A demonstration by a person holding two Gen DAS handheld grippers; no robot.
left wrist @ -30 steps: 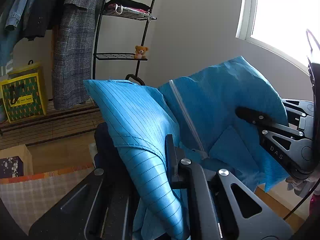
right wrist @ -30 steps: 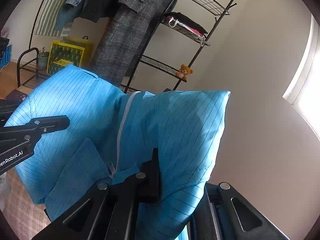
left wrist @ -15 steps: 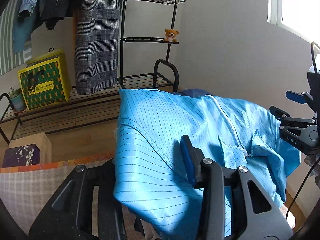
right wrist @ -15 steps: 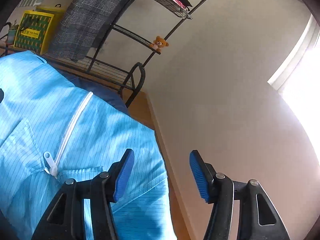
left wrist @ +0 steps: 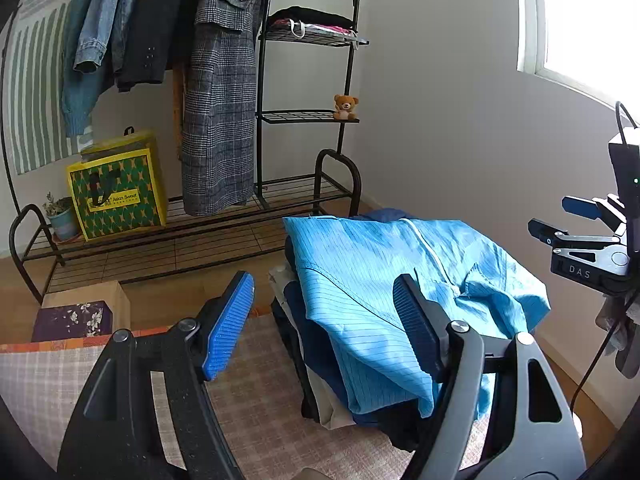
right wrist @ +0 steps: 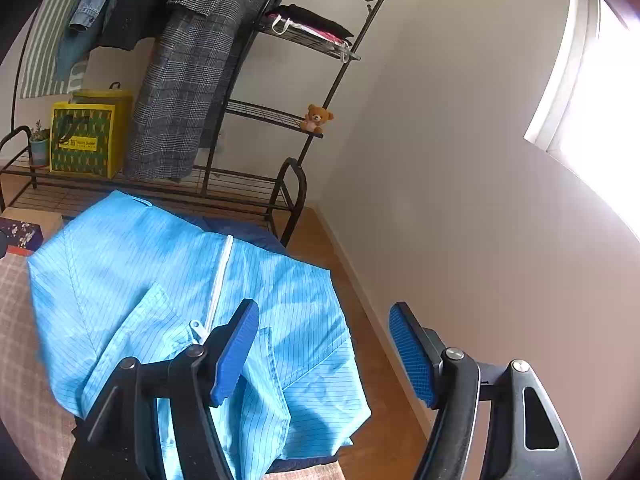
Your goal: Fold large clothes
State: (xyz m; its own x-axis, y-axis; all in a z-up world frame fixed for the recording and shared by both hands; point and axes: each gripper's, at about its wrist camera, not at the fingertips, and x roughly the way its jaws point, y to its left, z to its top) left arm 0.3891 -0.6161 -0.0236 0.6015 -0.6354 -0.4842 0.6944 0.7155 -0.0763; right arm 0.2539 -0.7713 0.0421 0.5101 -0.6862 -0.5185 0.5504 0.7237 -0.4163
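Behind everything stands a black metal rack [left wrist: 304,128] against a pale wall, with a grey plaid coat [left wrist: 220,112] and denim jackets [left wrist: 92,20] hanging from it, folded things on an upper shelf and a small teddy bear [left wrist: 345,106] on a lower one. On its bottom grid sits a yellow and green bag [left wrist: 116,196] printed with "Asian Sweet" as far as I can read it, beside a little potted plant [left wrist: 60,216]. White letters "DAS" show on the body of my right gripper [left wrist: 576,220] where it appears at the edge of the left wrist view. Bright daylight comes through a window [left wrist: 584,20] on the right. Wooden flooring runs along the wall, and a checked beige cloth [left wrist: 248,392] covers the surface nearer to me, with a floral box [left wrist: 68,316] just past its far edge.

Between my two grippers, on that surface, lies the light blue pinstriped garment [left wrist: 380,280]. It rests roughly folded on top of a stack of darker clothes [left wrist: 312,360], with a white zipper [right wrist: 218,280] running down its front and one edge drooping over the side of the stack.

My left gripper [left wrist: 324,324] has its blue-padded fingers spread wide with nothing between them. My right gripper [right wrist: 320,352] is likewise wide apart and holds nothing, hovering over the garment's near corner.
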